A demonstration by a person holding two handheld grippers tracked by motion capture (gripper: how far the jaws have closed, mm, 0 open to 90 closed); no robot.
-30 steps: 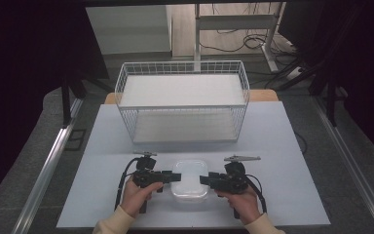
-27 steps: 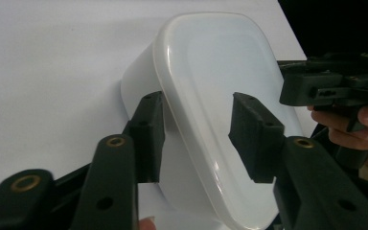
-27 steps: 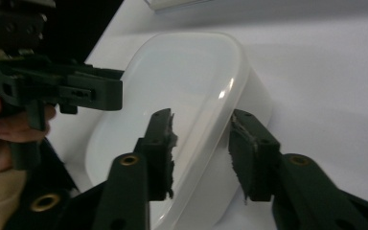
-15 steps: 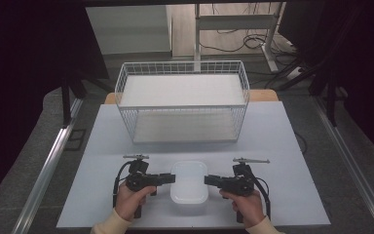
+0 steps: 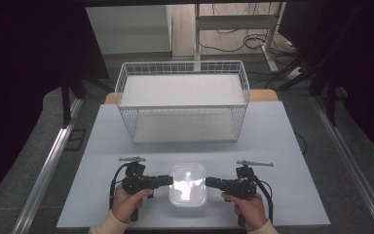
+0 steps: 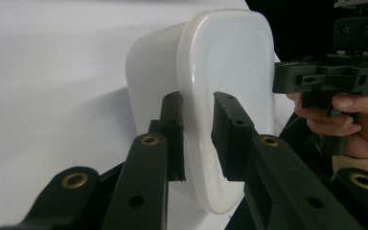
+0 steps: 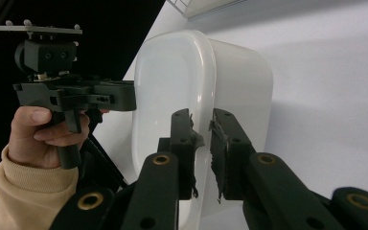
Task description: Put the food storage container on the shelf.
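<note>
So we had the white translucent plastic container [image 5: 188, 184] sitting at the near edge of the pale grey table [image 5: 282, 146], dead centre between our hands. Our left gripper [image 5: 165, 180] had just been closing, and its jaws were clamped on the container's left rim, one pad inside and one outside. Same deal with our right gripper [image 5: 210, 183] on the right rim, also freshly closed. The white wire basket [image 5: 182, 105] sat well apart at the far side.
</note>
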